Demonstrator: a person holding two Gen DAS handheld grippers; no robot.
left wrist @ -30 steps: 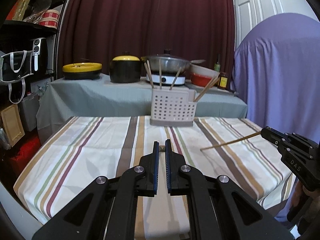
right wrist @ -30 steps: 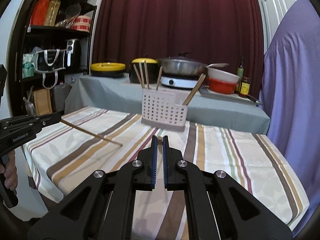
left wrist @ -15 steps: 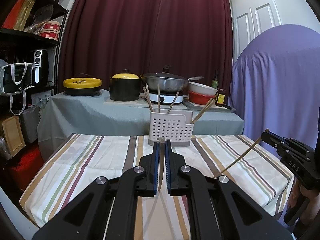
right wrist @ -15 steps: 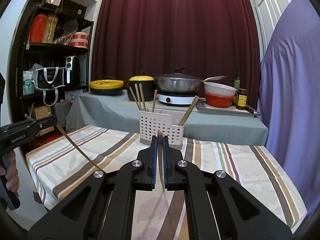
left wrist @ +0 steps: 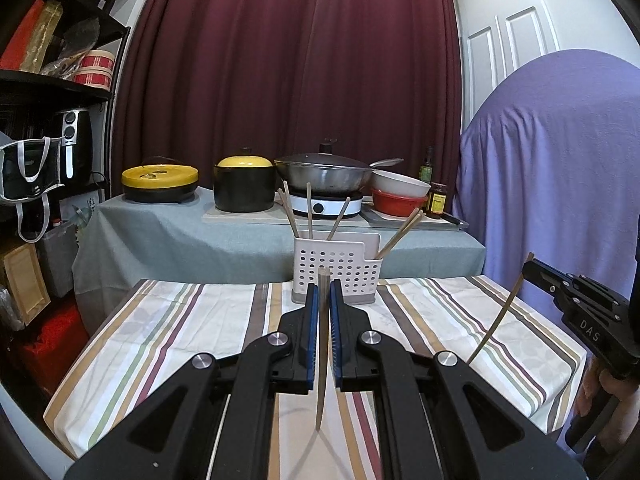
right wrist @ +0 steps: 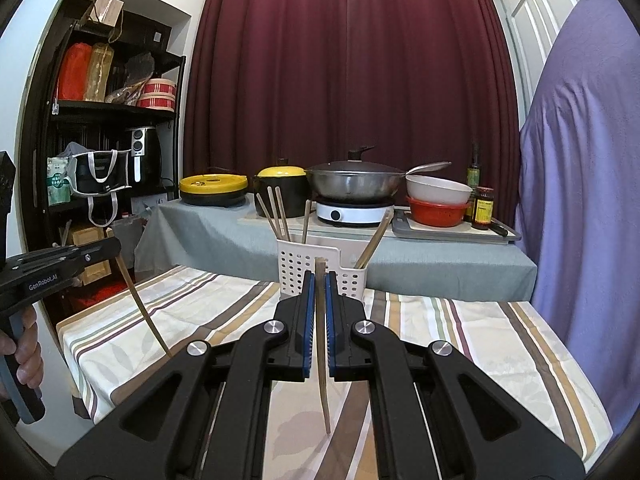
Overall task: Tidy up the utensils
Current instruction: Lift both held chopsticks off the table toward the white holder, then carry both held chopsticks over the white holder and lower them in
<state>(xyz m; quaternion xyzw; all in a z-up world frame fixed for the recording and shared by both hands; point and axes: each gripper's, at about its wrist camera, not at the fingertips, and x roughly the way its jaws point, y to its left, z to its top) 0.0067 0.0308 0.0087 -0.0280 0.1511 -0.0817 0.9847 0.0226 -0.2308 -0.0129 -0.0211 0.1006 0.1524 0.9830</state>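
Observation:
A white perforated utensil holder (left wrist: 335, 276) (right wrist: 296, 264) stands at the far edge of the striped table (left wrist: 180, 332) (right wrist: 480, 340) with several wooden chopsticks in it. My left gripper (left wrist: 324, 292) is shut on a chopstick (left wrist: 321, 360) that hangs down below its fingers. My right gripper (right wrist: 319, 284) is shut on another chopstick (right wrist: 322, 360), also pointing down. Each gripper shows in the other's view, the right one (left wrist: 532, 270) with its chopstick (left wrist: 500, 316), the left one (right wrist: 112, 246) with its chopstick (right wrist: 144, 312). Both are held above the table, short of the holder.
Behind the table a grey-covered counter (left wrist: 240, 240) carries a yellow-lidded pot (left wrist: 244, 184), a wok (left wrist: 324, 174) on a hob, bowls (left wrist: 400, 196) and bottles. A black shelf unit (right wrist: 104, 140) stands at left, a purple-draped shape (left wrist: 552, 168) at right.
Both grippers have lifted and tilted up. Their chopsticks have swung from lying nearly flat over the table to hanging steeply down.

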